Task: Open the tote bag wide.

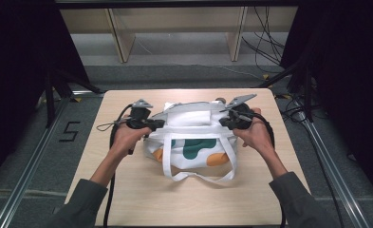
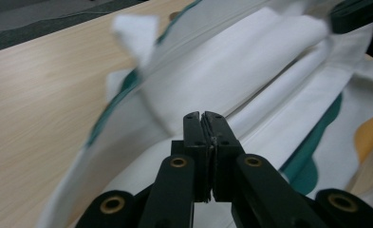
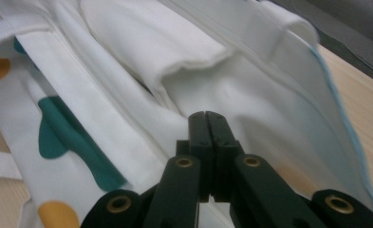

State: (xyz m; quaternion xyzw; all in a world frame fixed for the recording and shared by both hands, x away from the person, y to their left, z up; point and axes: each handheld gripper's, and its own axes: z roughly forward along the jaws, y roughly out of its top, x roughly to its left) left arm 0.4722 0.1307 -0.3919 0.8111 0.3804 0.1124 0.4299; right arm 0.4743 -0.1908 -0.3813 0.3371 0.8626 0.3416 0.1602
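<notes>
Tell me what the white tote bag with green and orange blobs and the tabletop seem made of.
White tote bag with green and orange blobs: looks like woven cotton or canvas, matte; it creases softly, shows stitched hems and flat fabric straps, and the blobs look printed on. Light wood-grain tabletop: probably laminate or veneer over board, smooth with a low sheen; the grain lines run evenly, but whether it is solid wood cannot be told.

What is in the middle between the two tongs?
The white tote bag, with a folded white cloth in its open mouth, lies between the left tongs and right tongs in the high view.

Likely lab: black curtains [image 1: 13, 71], floor rails [image 1: 27, 166], loose cables [image 1: 265, 47], bare table [image 1: 184, 199].
</notes>
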